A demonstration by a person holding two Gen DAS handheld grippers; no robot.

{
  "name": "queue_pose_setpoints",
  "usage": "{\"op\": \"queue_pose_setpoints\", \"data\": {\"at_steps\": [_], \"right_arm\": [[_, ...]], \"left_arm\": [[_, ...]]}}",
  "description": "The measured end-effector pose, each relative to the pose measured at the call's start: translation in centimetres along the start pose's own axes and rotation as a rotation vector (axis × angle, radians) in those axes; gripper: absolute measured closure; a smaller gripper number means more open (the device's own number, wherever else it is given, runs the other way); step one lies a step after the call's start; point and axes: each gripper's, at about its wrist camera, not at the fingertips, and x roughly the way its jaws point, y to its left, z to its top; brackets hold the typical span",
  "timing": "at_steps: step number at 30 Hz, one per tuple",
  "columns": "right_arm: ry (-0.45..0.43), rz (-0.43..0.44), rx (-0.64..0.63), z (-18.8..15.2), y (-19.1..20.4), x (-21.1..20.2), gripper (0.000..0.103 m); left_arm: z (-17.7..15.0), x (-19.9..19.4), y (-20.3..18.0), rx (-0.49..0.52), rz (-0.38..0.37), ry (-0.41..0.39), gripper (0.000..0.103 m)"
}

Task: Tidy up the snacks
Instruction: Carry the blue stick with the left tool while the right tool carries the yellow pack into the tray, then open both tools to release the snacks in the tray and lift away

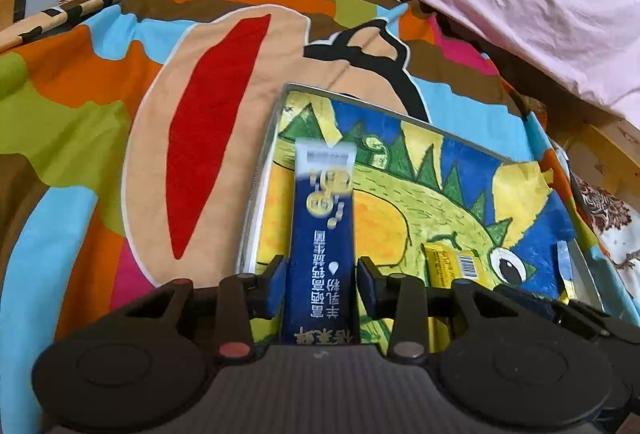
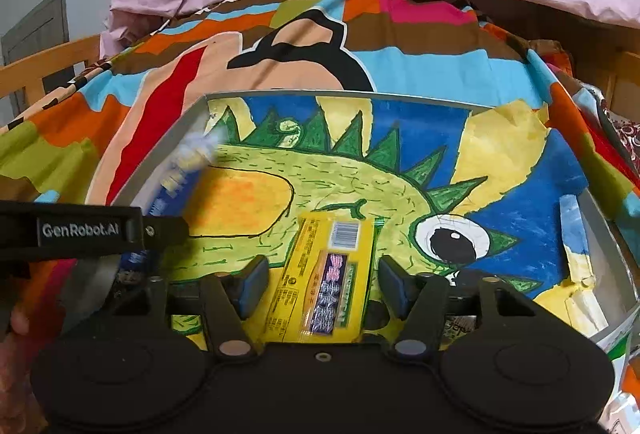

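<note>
The left gripper [image 1: 322, 284] stands apart, a blue sachet [image 1: 320, 234] loose between its jaws. The right gripper [image 2: 322, 284] stands apart too; a yellow packet [image 2: 324, 278] lies untouched between its jaws, in the tray [image 2: 600, 218].

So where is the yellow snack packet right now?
The yellow packet lies in the tray on the dinosaur picture, between the right gripper's open jaws, beside the dinosaur's eye.

Left gripper [image 1: 322, 284] and right gripper [image 2: 320, 284] angled downward, jaws parted
</note>
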Motion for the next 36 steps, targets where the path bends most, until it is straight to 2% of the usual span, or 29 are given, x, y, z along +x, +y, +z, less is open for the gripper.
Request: {"op": "queue_pose_setpoints", "data": {"at_steps": [6, 7, 11, 13, 17, 24, 31, 36], "right_arm": [[-0.045, -0.026, -0.021, 0.3, -0.1, -2.2, 0.02], [-0.059, -0.027, -0.018, 0.4, -0.2, -2.8, 0.017], [-0.131, -0.015, 0.01, 1.1, -0.8, -5.8, 0.005], [-0.169, -0.004, 0.02, 1.4, -1.0, -7.4, 0.001], [-0.227, 0.006, 0.025, 1.6, -1.2, -10.7, 0.001], [-0.284, 0.006, 0.074, 0.4, -2.1, -16.5, 0.001], [-0.298, -0.017, 0.067, -1.8, -2.6, -21.5, 0.001], [-0.296, -0.025, 0.055, -3.8, -2.8, -25.0, 0.001]], "left_arm": [[0.4, -1.5, 0.2, -0.046, -0.005, -0.002, 0.046], [0.6, -2.1, 0.3, -0.057, 0.0, -0.014, 0.04], [1.3, -5.0, 0.1, -0.059, 0.027, -0.087, 0.023], [1.4, -7.1, -0.1, -0.049, 0.058, -0.141, 0.018], [1.3, -10.7, -0.7, -0.015, 0.111, -0.22, 0.005], [-0.4, -16.0, -2.4, 0.013, 0.177, -0.296, 0.001], [-4.1, -20.7, -3.9, 0.064, 0.174, -0.308, 0.001], [-6.9, -24.0, -5.1, 0.12, 0.236, -0.312, 0.0]]}}
